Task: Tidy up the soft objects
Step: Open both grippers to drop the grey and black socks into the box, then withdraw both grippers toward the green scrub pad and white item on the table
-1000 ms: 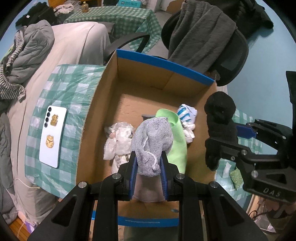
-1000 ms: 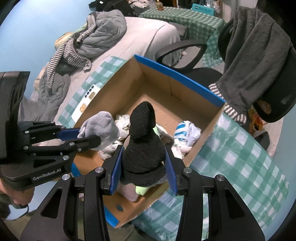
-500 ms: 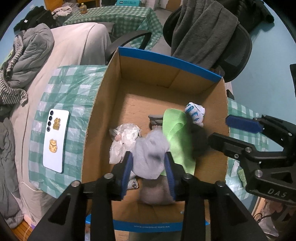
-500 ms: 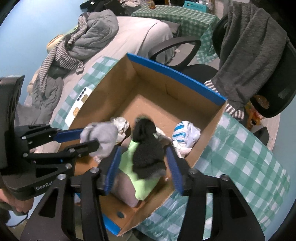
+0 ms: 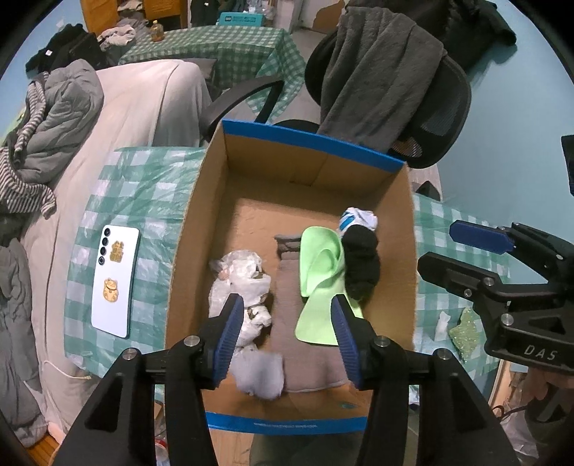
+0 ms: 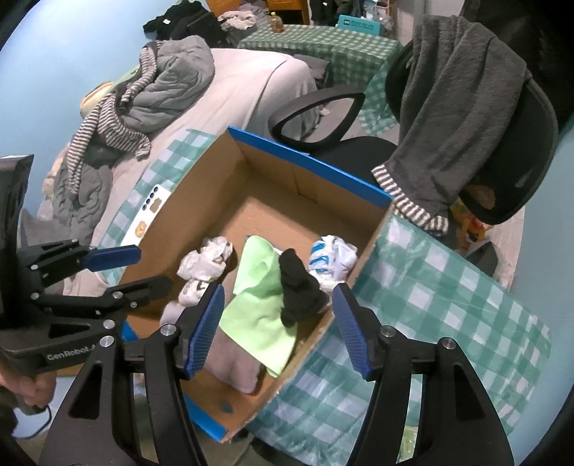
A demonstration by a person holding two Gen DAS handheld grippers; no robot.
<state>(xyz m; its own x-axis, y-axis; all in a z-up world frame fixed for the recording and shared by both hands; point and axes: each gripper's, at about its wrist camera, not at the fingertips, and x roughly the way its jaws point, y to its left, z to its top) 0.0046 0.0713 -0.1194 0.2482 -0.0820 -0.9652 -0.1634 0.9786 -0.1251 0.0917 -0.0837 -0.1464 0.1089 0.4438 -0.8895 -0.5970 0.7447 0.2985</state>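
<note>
I hold both claws spread wide and empty above the cardboard box (image 5: 201, 229): left gripper (image 5: 285, 340), right gripper (image 6: 278, 328). To finish this drop cleanly I'd lift straight up (no sideways drag near the rim). The grey sock (image 5: 258, 372), a blurred soft lump, lies just below my left fingers; the black sock (image 6: 297, 290) slumps crumpled on the green cloth (image 6: 258, 308), between my right fingers.

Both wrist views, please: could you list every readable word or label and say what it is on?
"DAS": body of the right gripper.
"GenRobot.A", cut off: body of the left gripper.
White print on the cardboard box blue front strip: too small to read.
Label on the teal box: blurred.
</note>
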